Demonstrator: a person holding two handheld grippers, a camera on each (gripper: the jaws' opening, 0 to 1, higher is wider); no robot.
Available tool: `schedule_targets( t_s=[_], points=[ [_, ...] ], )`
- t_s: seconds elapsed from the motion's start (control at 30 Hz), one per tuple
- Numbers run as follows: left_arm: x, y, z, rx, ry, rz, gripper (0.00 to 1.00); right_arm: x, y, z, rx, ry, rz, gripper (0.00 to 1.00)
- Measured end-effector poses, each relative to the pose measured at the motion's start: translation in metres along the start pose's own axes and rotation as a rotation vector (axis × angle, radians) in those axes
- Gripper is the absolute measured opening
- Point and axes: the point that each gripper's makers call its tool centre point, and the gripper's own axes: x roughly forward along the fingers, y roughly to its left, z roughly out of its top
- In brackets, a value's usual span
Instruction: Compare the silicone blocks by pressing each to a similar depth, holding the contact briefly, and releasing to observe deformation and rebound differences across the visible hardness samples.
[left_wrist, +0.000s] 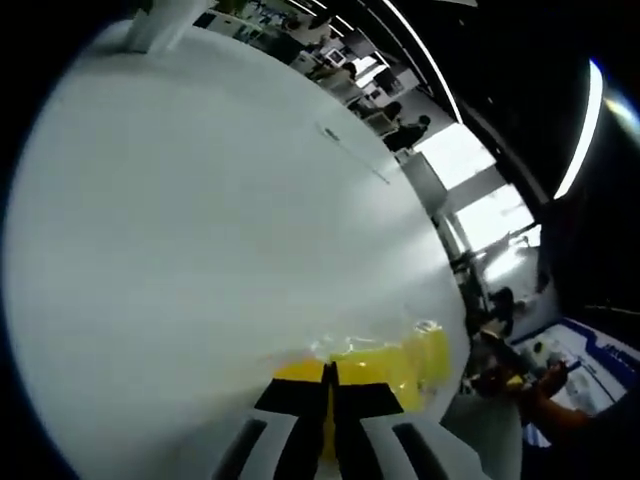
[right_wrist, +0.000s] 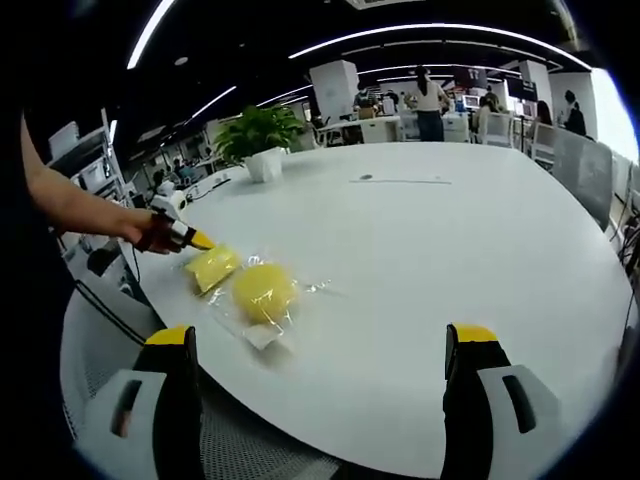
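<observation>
Pressing left gripper (left_wrist: 328, 395) closed on yellow silicone block (left_wrist: 400, 365), right gripper (right_wrist: 318, 370) wide apart.

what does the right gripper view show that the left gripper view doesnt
Right gripper view: the right tool with jaws wide open, two yellow silicone blocks in clear wrap, a squarish block and a round block, the left tool pressing the squarish one, and a potted plant.

Left gripper view: its jaws together at the left tool against yellow silicone, seen close up.

Both: the white table and the office behind it.
</observation>
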Motion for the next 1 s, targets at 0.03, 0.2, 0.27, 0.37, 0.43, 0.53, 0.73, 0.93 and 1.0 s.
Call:
schedule_targets(
  t_s=[0.03,0.2,0.27,0.37,0.43,0.53,0.73,0.93,1.0],
  points=[
    [0.0,0.002,0.001,-0.002,-0.005,0.0,0.01,0.0,0.0,0.0,0.001,0.0,0.0,0.96],
    [0.001,0.003,0.001,-0.025,-0.02,0.0,0.0,-0.001,0.001,-0.001,-0.003,0.007,0.003,0.96],
    [0.001,0.0,0.002,-0.004,-0.03,-0.012,0.0,-0.001,-0.002,0.001,-0.016,0.003,-0.011,0.96],
    [-0.001,-0.006,-0.001,-0.106,-0.022,-0.038,0.0,0.0,-0.004,0.005,-0.005,-0.015,-0.007,0.96],
    [-0.003,-0.006,-0.001,-0.079,-0.02,-0.034,0.0,0.001,-0.006,0.006,-0.016,-0.008,-0.019,0.96],
    [-0.007,-0.009,0.001,-0.091,-0.026,-0.044,0.0,0.003,-0.004,0.008,-0.021,-0.009,-0.014,0.96],
    [-0.015,-0.027,0.018,-0.125,-0.113,-0.144,0.0,0.006,-0.003,0.011,-0.018,-0.018,-0.016,0.96],
    [-0.02,-0.041,0.016,0.025,-0.098,-0.134,0.0,0.011,0.004,0.012,-0.016,-0.021,-0.004,0.96],
    [-0.022,-0.044,0.016,0.066,-0.095,-0.151,0.0,0.012,0.006,0.011,-0.021,-0.013,-0.001,0.96]
  ],
)
